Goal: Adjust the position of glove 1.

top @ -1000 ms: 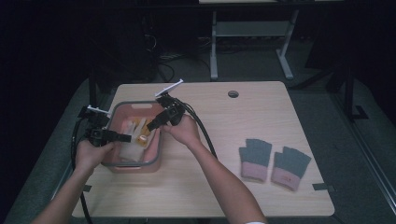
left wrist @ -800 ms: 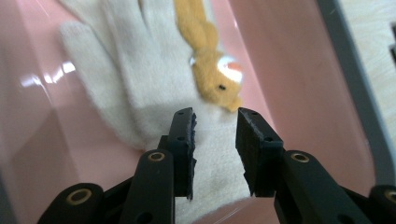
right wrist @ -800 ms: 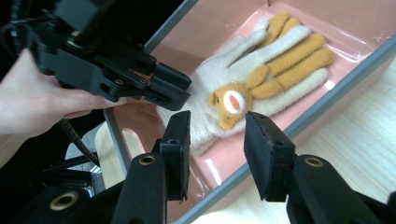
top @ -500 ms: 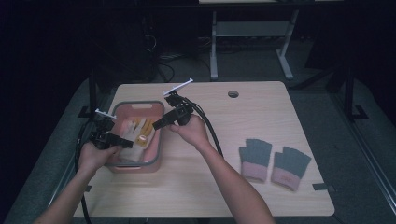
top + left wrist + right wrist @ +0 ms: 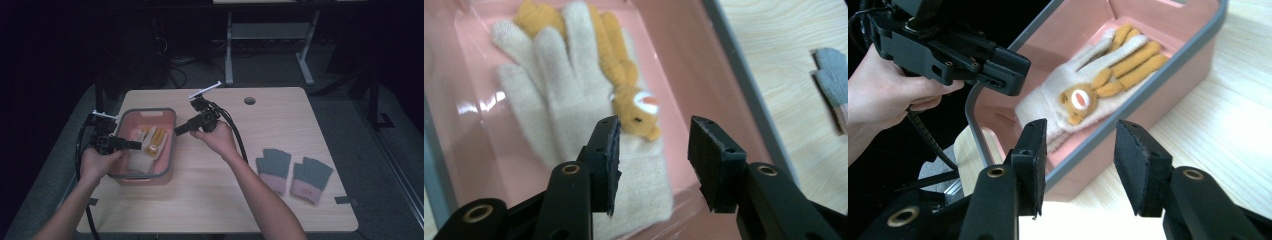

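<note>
Cream-and-yellow gloves (image 5: 574, 95) now lie released in the pink bin (image 5: 167, 150); left gripper (image 5: 131, 145), jaws just opened and empty, hovers above them, and right gripper (image 5: 181, 130), likewise parted, has drawn back over the table (image 5: 280, 125); grey gloves (image 5: 292, 172) likely come next.

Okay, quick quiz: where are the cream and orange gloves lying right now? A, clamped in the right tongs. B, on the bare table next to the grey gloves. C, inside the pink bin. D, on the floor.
C: the cream and orange gloves lie flat on the floor of the pink bin, and both tongs stand open, gripping nothing.
</note>
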